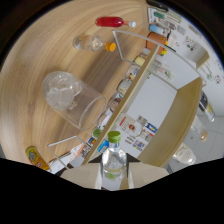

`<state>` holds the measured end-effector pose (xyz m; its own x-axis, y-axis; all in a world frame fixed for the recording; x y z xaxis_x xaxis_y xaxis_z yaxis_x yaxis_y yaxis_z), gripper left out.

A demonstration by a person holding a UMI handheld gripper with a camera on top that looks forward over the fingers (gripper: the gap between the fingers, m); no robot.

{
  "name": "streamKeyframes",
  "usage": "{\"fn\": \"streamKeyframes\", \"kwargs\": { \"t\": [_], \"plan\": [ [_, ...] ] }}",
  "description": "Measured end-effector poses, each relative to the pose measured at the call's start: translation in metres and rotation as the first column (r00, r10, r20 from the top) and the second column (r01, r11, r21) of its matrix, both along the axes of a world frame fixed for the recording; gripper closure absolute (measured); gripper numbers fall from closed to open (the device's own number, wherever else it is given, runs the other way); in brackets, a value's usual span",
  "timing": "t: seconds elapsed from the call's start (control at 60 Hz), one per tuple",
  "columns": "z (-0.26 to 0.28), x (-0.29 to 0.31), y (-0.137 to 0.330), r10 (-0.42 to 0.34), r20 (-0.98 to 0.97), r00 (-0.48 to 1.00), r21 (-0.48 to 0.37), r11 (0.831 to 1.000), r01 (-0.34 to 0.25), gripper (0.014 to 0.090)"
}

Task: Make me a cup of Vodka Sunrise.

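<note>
Between the jaws, green-capped bottle (114,161) gripped, ice glass (70,99) beyond

My gripper (114,182) fingers clamp green-capped bottle (114,159), blocking view ahead. Ice glass (70,97) nearest obstacle on table (30,75); bare wood around it. Beyond: orange-capped bottle (92,43), red bottle (113,22) (well apart, passable gap).
</note>
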<state>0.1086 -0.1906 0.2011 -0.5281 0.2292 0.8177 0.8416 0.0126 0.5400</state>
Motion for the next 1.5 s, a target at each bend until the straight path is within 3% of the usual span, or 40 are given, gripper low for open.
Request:
{"fn": "streamKeyframes", "kwargs": {
  "t": [0.117, 0.317, 0.417, 0.5, 0.583, 0.7, 0.8, 0.883, 1.067, 1.35, 1.5],
  "plan": [
    [-0.005, -0.004, 0.0, 0.019, 0.042, 0.999, -0.021, 1.0, -0.018, 0.0695],
    [-0.007, 0.0, -0.004, -0.007, -0.033, 0.999, -0.018, 1.0, 0.006, 0.0694],
    [0.004, -0.007, -0.006, 0.008, -0.16, 0.987, 0.013, 1.0, -0.006, 0.0696],
    [0.024, -0.015, -0.008, 0.009, -0.375, 0.927, 0.043, 0.999, 0.008, 0.0694],
    [0.049, -0.02, -0.012, 0.006, -0.647, 0.762, 0.066, 0.997, 0.047, 0.0691],
    [0.069, -0.019, -0.016, -0.008, -0.939, 0.343, 0.032, 0.993, 0.111, 0.0694],
    [0.065, -0.01, -0.021, -0.023, -0.999, -0.032, -0.027, 0.991, 0.131, 0.0692],
    [0.045, 0.001, -0.021, -0.046, -0.967, -0.25, -0.081, 0.988, 0.132, 0.0692],
    [-0.039, 0.025, -0.007, -0.147, -0.856, -0.495, -0.246, 0.959, 0.141, 0.0694],
    [-0.143, 0.045, 0.001, -0.289, -0.778, -0.557, -0.434, 0.889, 0.144, 0.0695],
    [-0.163, 0.047, -0.004, -0.34, -0.76, -0.554, -0.484, 0.865, 0.132, 0.0693]
  ]
}}
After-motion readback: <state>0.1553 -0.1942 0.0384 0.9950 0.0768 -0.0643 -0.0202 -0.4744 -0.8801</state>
